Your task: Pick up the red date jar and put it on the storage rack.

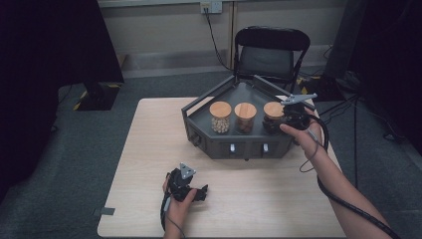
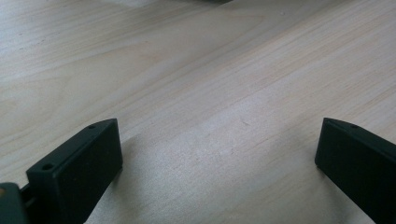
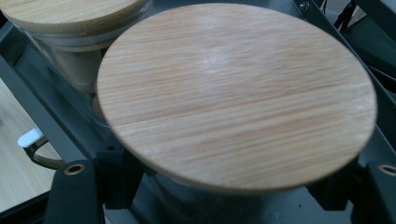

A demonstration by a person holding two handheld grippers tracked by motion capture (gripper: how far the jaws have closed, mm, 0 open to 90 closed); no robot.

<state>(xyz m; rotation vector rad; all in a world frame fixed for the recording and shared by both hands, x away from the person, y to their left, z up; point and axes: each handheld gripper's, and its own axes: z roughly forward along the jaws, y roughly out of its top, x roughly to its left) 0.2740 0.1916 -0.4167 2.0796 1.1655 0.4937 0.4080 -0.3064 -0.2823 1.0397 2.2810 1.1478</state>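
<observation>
right gripper clamped on the rightmost jar in the tray

the rightmost jar [image 1: 273, 118], a glass jar with a round bamboo lid [image 3: 236, 93] and dark contents, stands at the right end of a row of three inside the dark grey tray [image 1: 205, 107] on the far right part of the wooden table [image 1: 149, 149]. the right gripper [image 1: 291, 122] reaches in from the right, and in the right gripper view its two black jaws sit on either side of the glass body just under the lid, closed in against it, so the jar is gripped. the jar stays upright, its lid level.

just beside it to the left is the middle jar [image 1: 245, 117], with brownish contents and the same kind of lid; its lid edge also appears at the top left of the right gripper view. the left jar [image 1: 220, 116], holding pale contents, stands next in line. the three stand close together along the tray's middle.

the left gripper [image 1: 191, 191] rests low over the near part of the table, well apart from the tray. in the left gripper view its jaws stand wide apart with bare wood between them.

beyond the table a black folding chair [image 1: 271, 52] stands on the grey floor.
</observation>
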